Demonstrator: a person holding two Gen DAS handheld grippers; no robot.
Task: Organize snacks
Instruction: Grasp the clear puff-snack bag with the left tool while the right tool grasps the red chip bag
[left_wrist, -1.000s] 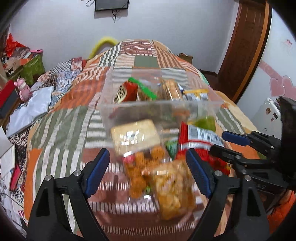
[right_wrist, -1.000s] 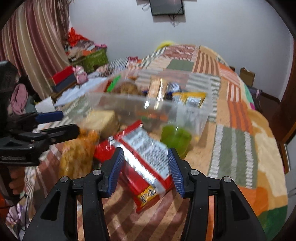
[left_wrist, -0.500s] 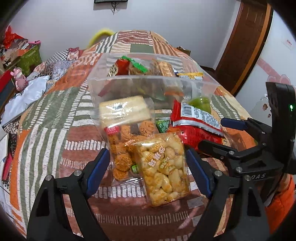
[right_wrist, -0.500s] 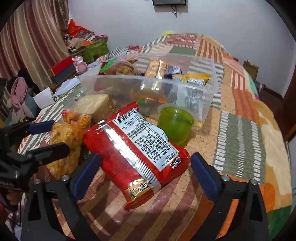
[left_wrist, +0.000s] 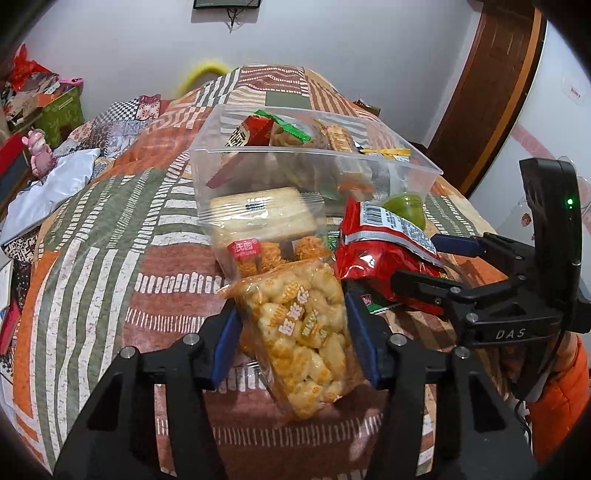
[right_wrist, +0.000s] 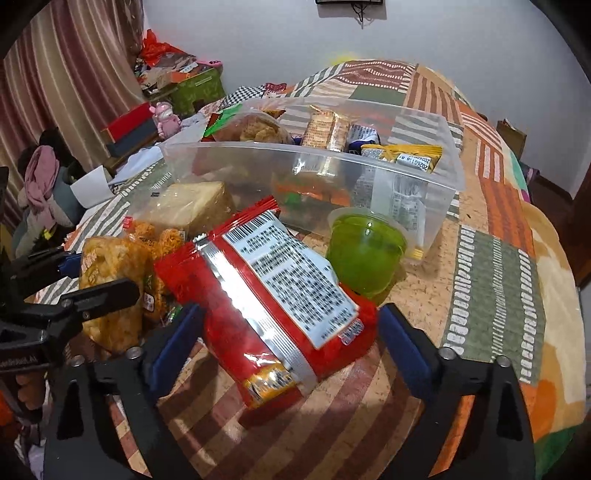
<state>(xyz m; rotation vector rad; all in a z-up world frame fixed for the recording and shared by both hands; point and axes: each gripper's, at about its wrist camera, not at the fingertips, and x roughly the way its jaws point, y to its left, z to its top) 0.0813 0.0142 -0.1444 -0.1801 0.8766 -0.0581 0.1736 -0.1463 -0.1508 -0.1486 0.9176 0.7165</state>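
We note a patchwork bedspread (left_wrist: 92, 229) carrying a clear plastic bin (left_wrist: 424, 168) already stocked with snacks. Before it lie a red packet (right_wrist: 273, 295), a bag of yellow puffs (left_wrist: 299, 332), a wrapped pale cake (left_wrist: 258, 214) and a green jelly cup (right_wrist: 364, 254). Our left gripper (left_wrist: 291, 341) is clenched on the puffs' sides. Our right gripper (right_wrist: 288, 339) is released, its fingers straddling the red packet.
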